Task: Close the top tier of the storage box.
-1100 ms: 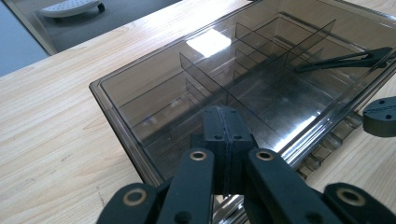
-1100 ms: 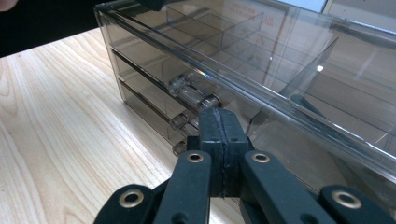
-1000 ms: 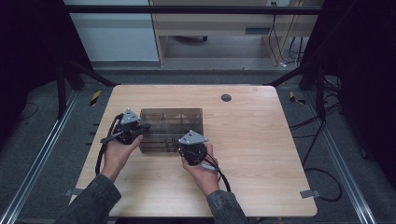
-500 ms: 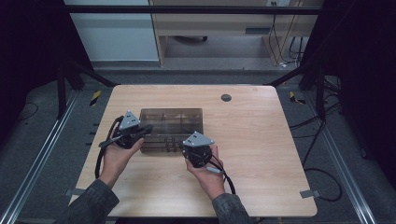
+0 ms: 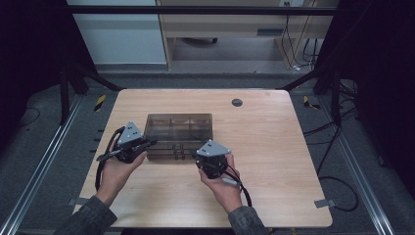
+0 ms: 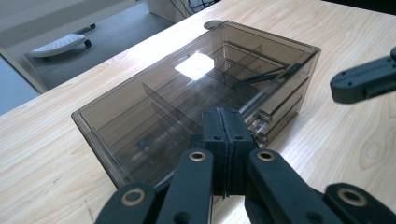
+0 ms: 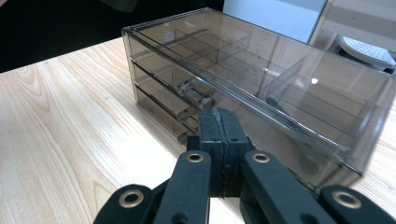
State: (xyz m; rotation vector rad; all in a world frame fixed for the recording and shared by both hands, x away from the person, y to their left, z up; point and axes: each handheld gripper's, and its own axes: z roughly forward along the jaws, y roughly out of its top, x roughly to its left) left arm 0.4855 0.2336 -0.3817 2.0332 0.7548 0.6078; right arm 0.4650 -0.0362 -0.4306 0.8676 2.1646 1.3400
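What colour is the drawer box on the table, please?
The drawer box is smoky, see-through brown-grey; the right gripper view shows it best.

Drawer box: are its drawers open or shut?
Shut. All three drawer fronts on the box sit flush, with their handles lined up one above the other.

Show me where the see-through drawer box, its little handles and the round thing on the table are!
drawer box (image 5: 180, 126), high view, on its smoky top panel.
drawer handles (image 7: 200, 100), right gripper view, on the top drawer's clear knob.
round thing (image 5: 237, 102), high view, on its dark middle.
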